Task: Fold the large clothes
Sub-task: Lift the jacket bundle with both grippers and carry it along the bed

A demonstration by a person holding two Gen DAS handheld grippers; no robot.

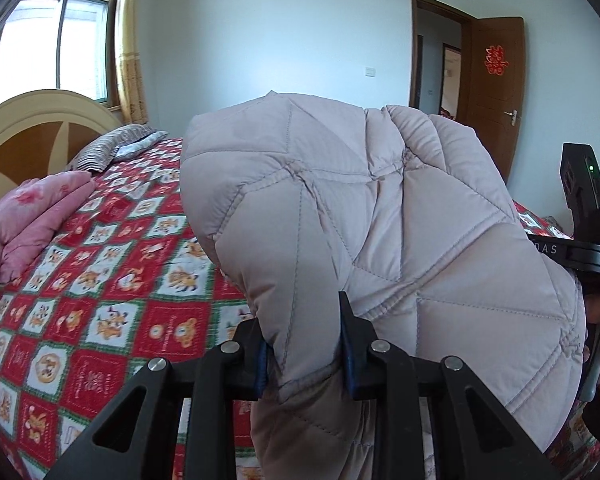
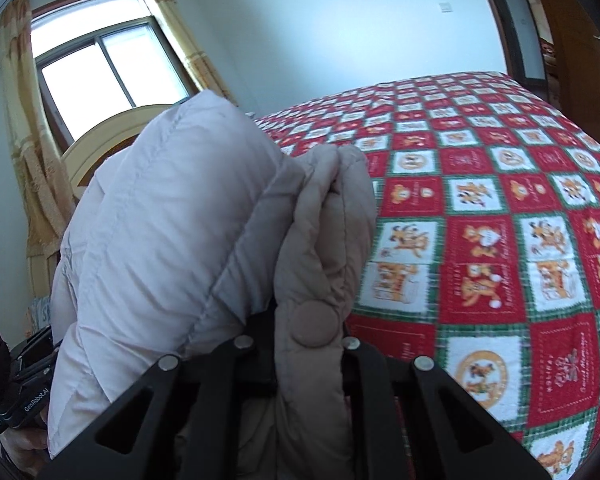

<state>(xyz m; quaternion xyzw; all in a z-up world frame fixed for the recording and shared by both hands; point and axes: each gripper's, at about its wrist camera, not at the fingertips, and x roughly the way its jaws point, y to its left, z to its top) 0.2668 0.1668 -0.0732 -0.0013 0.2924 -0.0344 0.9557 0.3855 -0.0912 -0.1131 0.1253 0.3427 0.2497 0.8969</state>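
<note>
Left tool [image 1: 302,344] and right tool [image 2: 308,344], apparently both clamped on lifted quilted jacket [image 1: 380,208].

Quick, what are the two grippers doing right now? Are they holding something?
Left gripper: shut on the puffy jacket.
Right gripper: shut on the same puffy jacket, near a snap button.

Bed [image 1: 112,280] – red checkered cover; pink quilt [image 1: 32,220], striped pillow [image 1: 112,148] on it.
</note>
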